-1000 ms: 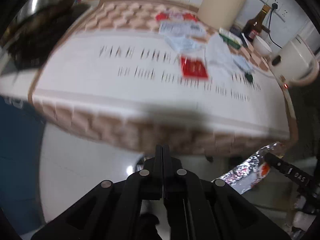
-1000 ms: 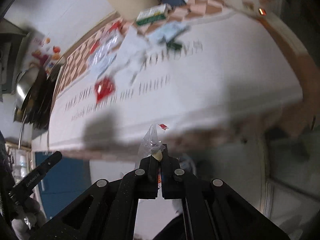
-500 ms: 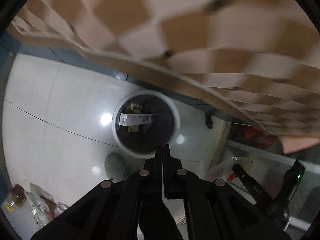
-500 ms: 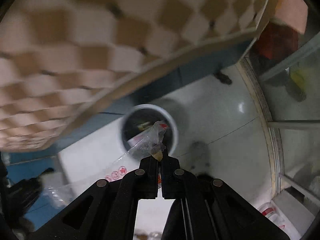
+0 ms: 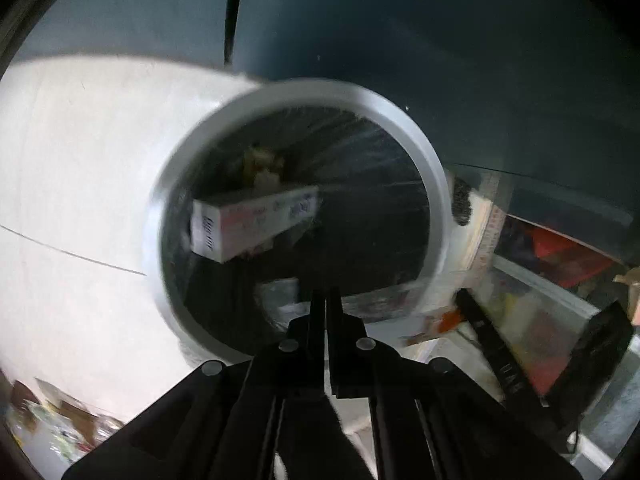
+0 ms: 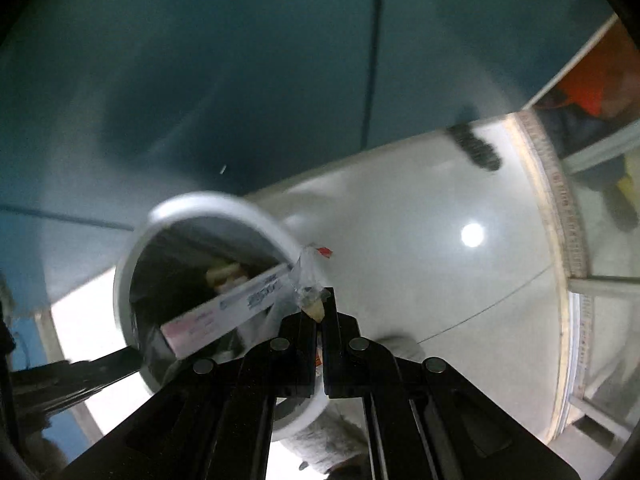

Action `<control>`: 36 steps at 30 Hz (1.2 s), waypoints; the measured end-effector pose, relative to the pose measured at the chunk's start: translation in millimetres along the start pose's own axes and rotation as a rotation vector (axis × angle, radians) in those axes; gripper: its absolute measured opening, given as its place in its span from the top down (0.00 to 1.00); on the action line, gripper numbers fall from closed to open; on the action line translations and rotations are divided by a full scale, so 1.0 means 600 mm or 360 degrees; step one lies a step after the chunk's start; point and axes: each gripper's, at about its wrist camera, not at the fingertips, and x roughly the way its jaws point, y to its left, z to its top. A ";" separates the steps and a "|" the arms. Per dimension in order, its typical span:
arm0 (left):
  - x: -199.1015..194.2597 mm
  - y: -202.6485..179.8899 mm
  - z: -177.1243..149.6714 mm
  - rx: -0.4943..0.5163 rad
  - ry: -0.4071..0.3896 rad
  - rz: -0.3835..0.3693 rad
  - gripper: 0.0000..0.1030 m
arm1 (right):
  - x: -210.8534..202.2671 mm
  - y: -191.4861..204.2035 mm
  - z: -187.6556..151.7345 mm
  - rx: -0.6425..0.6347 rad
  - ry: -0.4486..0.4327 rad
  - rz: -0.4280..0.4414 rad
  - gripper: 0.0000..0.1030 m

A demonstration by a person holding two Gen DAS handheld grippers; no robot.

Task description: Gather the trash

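Right tool (image 6: 319,307): fingers are being held clenched on a clear wrapper (image 6: 306,276), which is being pinched at its lower end, where a small yellowish bit is showing between the tips. The wrapper is sticking up from the tips, with a red tab at its top. It is being held just over the near rim of the bin (image 6: 224,203), at the rim's right side.

Left tool (image 5: 325,300): fingers are being held pressed together, with nothing seen between them. The tips are being pointed down into the bin (image 5: 434,184) mouth, above its near edge.

Bin: white and round, lined with a dark bag, seen standing on a pale glossy floor (image 6: 420,240). A long white box (image 5: 252,224) is lying tilted inside, one end resting against the left wall; yellowish scraps are lying behind it. Details are blurred by motion.

Surroundings: a dark teal panel (image 6: 280,80) is being seen behind the bin in both views. The right tool's body (image 5: 500,364) is showing at the right in the left view. A dark object (image 6: 474,148) is lying on the floor well beyond the bin; its kind cannot be told.
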 end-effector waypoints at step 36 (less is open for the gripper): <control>-0.501 -0.204 -0.336 0.0378 -0.0530 0.0549 0.01 | -0.582 0.051 -0.082 -0.0641 -0.0087 -0.0041 0.00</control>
